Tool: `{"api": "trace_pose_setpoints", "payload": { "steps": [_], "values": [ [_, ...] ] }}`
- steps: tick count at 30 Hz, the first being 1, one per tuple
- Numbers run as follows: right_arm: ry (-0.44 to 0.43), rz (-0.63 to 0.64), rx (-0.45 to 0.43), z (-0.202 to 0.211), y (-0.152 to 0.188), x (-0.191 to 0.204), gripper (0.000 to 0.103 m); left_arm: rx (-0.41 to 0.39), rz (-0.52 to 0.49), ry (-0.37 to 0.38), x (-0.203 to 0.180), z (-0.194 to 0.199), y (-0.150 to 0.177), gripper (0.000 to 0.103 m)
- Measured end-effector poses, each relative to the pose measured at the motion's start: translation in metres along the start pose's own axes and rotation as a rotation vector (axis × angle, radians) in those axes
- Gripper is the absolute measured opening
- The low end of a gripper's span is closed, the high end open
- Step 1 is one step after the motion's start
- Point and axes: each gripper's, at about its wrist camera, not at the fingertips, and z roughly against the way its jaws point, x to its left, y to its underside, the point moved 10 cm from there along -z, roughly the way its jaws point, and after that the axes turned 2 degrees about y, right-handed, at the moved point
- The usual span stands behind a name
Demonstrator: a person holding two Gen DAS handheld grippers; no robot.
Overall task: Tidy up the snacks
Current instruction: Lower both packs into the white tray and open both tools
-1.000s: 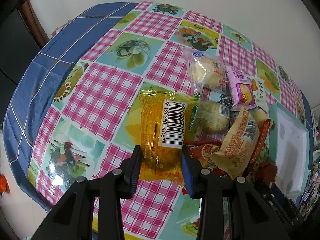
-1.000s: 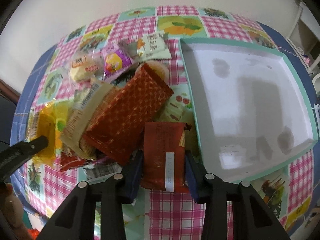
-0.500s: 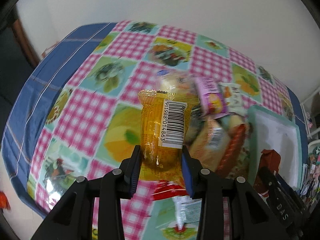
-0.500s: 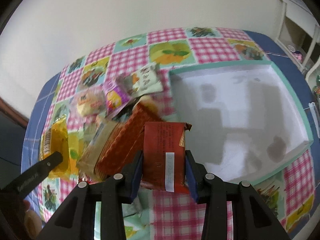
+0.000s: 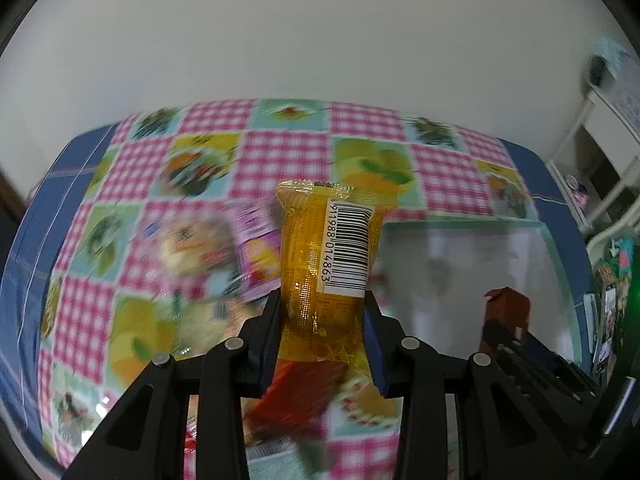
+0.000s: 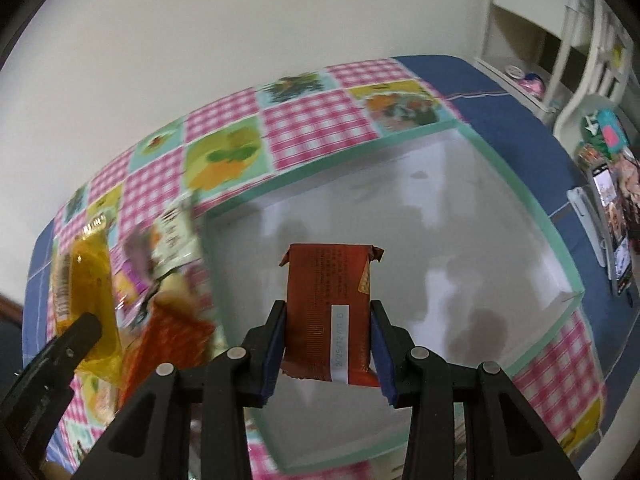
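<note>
My left gripper (image 5: pixel 322 332) is shut on a yellow snack packet (image 5: pixel 326 264) with a barcode label, held above the table left of the tray; it also shows in the right wrist view (image 6: pixel 82 280). My right gripper (image 6: pixel 328 344) is shut on a red-brown snack packet (image 6: pixel 328 304), held over the white tray with a teal rim (image 6: pixel 532 204). The tray's inside looks bare. In the left wrist view the tray (image 5: pixel 460 226) lies to the right, with the red-brown packet (image 5: pixel 508 308) above it. A blurred pile of snacks (image 5: pixel 224 256) lies left of the tray.
The table has a pink-checked fruit-print cloth (image 5: pixel 280 152) over a blue cloth (image 6: pixel 500 80). A white wall stands behind. White furniture (image 6: pixel 560 8) and small items (image 6: pixel 612 240) sit at the right. An orange-red packet (image 6: pixel 172 336) lies beside the tray.
Both grippers have lifted their packets off the table and swung right: the red-brown packet is now over the tray, the yellow one near its left rim.
</note>
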Motion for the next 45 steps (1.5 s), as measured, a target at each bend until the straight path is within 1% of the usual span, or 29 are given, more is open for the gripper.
{"api": "trace_pose_setpoints", "payload": {
  "steps": [8, 12, 20, 25, 28, 31, 33, 36, 37, 38, 39, 40, 42, 43, 45],
  "values": [
    [0.046, -0.047, -0.019, -0.019, -0.026, -0.032, 0.042, -0.014, -0.101, 0.048, -0.056, -0.025, -0.014, 0.039],
    [0.055, -0.063, -0.012, -0.032, -0.034, -0.041, 0.042, -0.013, -0.126, 0.070, -0.074, -0.042, -0.018, 0.039],
    [0.075, -0.069, -0.011, -0.053, -0.049, -0.053, 0.042, -0.001, -0.147, 0.102, -0.091, -0.070, -0.017, 0.039],
    [0.077, -0.074, -0.006, -0.061, -0.054, -0.057, 0.042, -0.024, -0.188, 0.103, -0.102, -0.073, -0.019, 0.039],
    [0.079, -0.076, -0.008, -0.061, -0.056, -0.059, 0.042, -0.023, -0.192, 0.111, -0.104, -0.073, -0.020, 0.040],
    [0.079, -0.077, -0.015, -0.057, -0.057, -0.059, 0.043, -0.021, -0.189, 0.110, -0.101, -0.070, -0.021, 0.050],
    [0.087, -0.072, -0.022, -0.052, -0.059, -0.059, 0.043, -0.018, -0.182, 0.111, -0.098, -0.065, -0.022, 0.055],
    [0.086, -0.061, -0.031, -0.043, -0.060, -0.055, 0.043, -0.021, -0.165, 0.103, -0.090, -0.057, -0.024, 0.065],
    [0.085, -0.060, -0.034, -0.039, -0.060, -0.055, 0.043, -0.019, -0.161, 0.097, -0.087, -0.055, -0.024, 0.071],
    [0.084, -0.061, -0.034, -0.036, -0.059, -0.054, 0.045, -0.016, -0.155, 0.092, -0.084, -0.053, -0.025, 0.074],
    [0.082, -0.062, -0.034, -0.034, -0.058, -0.054, 0.047, -0.012, -0.149, 0.090, -0.080, -0.050, -0.025, 0.074],
    [0.081, -0.063, -0.034, -0.031, -0.057, -0.053, 0.052, -0.010, -0.143, 0.086, -0.077, -0.048, -0.025, 0.075],
    [0.079, -0.060, -0.032, -0.028, -0.053, -0.051, 0.054, -0.007, -0.135, 0.067, -0.069, -0.044, -0.025, 0.079],
    [0.079, -0.056, -0.029, -0.027, -0.051, -0.050, 0.054, -0.004, -0.130, 0.056, -0.065, -0.042, -0.025, 0.083],
    [0.078, -0.050, -0.027, -0.024, -0.046, -0.048, 0.058, 0.005, -0.119, 0.048, -0.058, -0.039, -0.023, 0.086]
  ]
}}
